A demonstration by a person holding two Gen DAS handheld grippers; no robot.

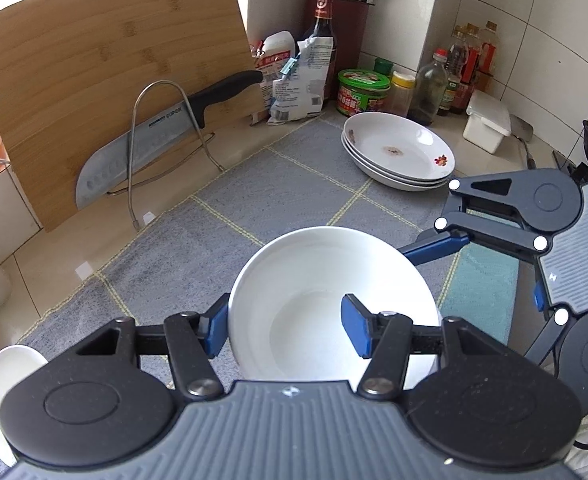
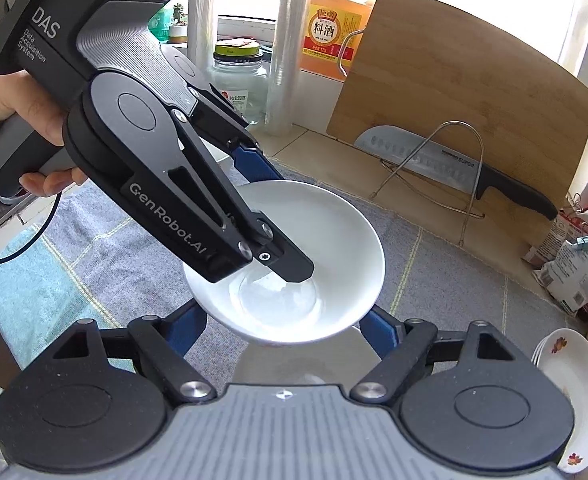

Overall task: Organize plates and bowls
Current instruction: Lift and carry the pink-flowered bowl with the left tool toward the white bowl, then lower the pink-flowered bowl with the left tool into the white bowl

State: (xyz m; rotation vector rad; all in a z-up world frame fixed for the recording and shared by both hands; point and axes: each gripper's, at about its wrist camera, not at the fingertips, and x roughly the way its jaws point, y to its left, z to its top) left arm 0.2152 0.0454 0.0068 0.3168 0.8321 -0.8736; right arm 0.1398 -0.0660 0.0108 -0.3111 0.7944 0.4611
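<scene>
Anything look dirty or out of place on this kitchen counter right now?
Yes. The top plate of the floral-rimmed white plate stack at the back has a brownish smear in its centre, so it looks unwashed. The plain white bowl held by the left tool looks clean.

I see open grey mat [image 1: 254, 184] from ten to twelve o'clock. The board [image 1: 94, 80] and knife [image 1: 142, 148] in its rack [image 1: 166, 136] wall off ten o'clock. At one o'clock, stacked plates [image 1: 400, 152] and jars [image 1: 362, 92] crowd the way.
</scene>
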